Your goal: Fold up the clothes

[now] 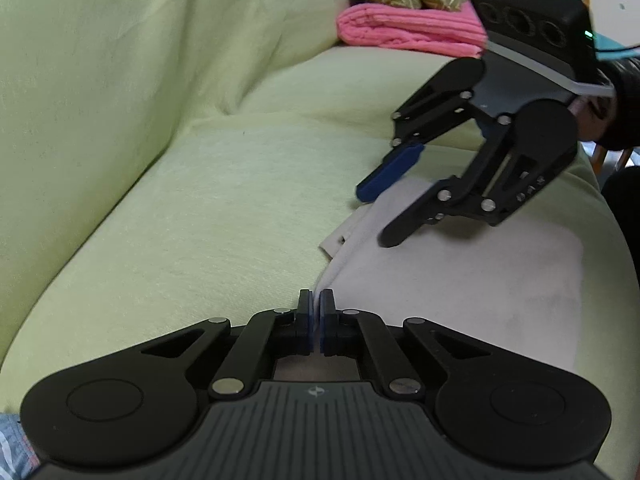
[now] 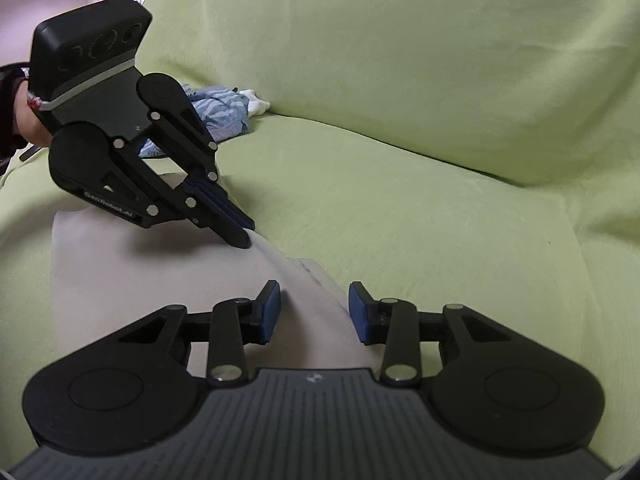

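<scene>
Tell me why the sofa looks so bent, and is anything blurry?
Left wrist view: the fisheye lens curves the green sofa; the pink towel is soft. Right wrist view: same bending; the striped clothes are blurry, and the left tongs cast a soft shadow on the beige garment.

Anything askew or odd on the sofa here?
Nothing stands out. The left gripper pinches the edge of the white cloth, and the right gripper is open over it. One corner sticks out slightly.
</scene>
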Motion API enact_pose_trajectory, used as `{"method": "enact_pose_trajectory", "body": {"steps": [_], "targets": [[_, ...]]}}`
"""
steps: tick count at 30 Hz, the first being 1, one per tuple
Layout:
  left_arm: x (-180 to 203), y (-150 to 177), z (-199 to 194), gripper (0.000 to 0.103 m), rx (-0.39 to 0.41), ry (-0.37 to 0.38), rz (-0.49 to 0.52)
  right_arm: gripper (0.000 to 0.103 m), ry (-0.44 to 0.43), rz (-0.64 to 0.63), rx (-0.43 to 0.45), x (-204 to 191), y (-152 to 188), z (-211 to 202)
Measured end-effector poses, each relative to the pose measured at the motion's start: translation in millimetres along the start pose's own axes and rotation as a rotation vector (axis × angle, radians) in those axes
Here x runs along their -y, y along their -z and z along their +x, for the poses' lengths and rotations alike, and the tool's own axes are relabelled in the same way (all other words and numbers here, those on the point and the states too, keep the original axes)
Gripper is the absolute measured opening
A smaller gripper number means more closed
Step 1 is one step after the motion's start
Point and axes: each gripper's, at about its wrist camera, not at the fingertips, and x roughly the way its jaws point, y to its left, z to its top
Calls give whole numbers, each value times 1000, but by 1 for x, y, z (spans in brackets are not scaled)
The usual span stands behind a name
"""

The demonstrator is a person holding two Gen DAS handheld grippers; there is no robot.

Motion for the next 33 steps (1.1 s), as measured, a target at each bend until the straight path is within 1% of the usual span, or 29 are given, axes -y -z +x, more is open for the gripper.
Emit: {"method": "enact_pose_trajectory", "body": {"steps": [4,6,8,10,12,14,16,17,18,19,20,23,25,26,27,29,30,31,33], "targets": [[-4,-1,1,0,24,-14,-13,9,6,-56,-18,-5,-6,4],[-4,-2,2,0,32,-23,-21,0,23,-107,-38,-7,-6,9],[-3,-4,1,0,41,-37,-14,0,45,-122,-25,-10,-7,5],[-3,-4,4,1,39,-38,-20,0,65,-81,5,-6,-10,-1],[-5,-1,8,1,20,-29,-28,0,60,-65,-22,-3,-8,6],[-6,1,10,3,20,-27,-37,1,54,-51,-52,0,-5,13],[-8,1,9,12,26,-28,-53,6,35,-36,-49,2,-6,10],[-10,2,8,13,29,-30,-57,10,16,-31,-45,5,-7,9],[-12,3,7,16,32,-31,-62,22,-3,-28,-41,7,-9,8],[-13,3,6,22,35,-33,-67,28,-22,-34,-41,8,-10,8],[-15,4,5,24,38,-34,-72,27,-46,-48,-46,7,-11,6],[-19,7,4,25,45,-25,-87,26,-94,-93,-72,6,-16,14],[-18,8,5,22,45,-23,-81,26,-116,-84,-81,9,-17,21],[-17,8,5,21,46,-20,-79,25,-137,-59,-84,13,-17,24],[-16,8,5,16,46,-16,-78,18,-159,-31,-86,16,-15,24],[-14,8,3,10,42,-10,-74,12,-165,-20,-95,14,-14,21],[-13,7,2,6,41,-9,-71,7,-167,-15,-99,13,-14,19],[-12,8,0,3,46,-13,-69,4,-157,-12,-98,11,-14,19],[-11,8,-6,2,63,-29,-66,3,-126,-25,-77,5,-14,10]]}}
